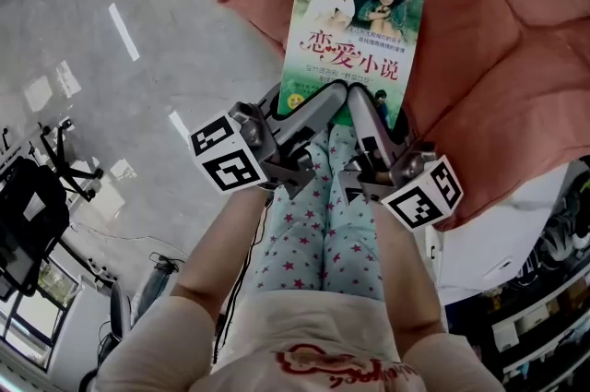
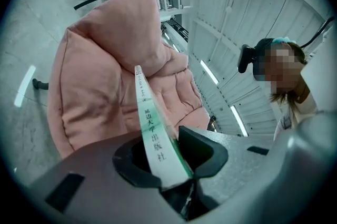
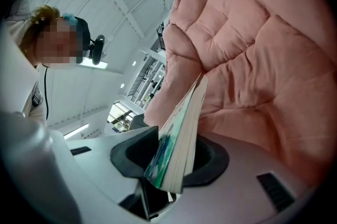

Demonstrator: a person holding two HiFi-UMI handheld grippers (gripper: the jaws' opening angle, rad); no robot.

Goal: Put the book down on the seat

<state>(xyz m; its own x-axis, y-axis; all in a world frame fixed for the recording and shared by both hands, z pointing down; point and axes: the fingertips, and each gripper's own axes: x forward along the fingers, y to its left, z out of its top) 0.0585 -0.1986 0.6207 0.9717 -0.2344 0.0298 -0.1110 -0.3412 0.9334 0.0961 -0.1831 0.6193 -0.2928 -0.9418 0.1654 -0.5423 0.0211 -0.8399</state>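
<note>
The left hand-held gripper and right hand-held gripper each clamp the book at its near edge; uneven release over the soft seat could tip it off

**Star-print trousers, white top, grey grippers**

At the lower centre of the head view, the person wears pale blue trousers scattered with magenta stars. A white top with a red print shows at the bottom edge. A dark head camera sits beside a teal band. The left gripper and right gripper are grey with dark pads. Each bears a white cube with black square markers.
</note>
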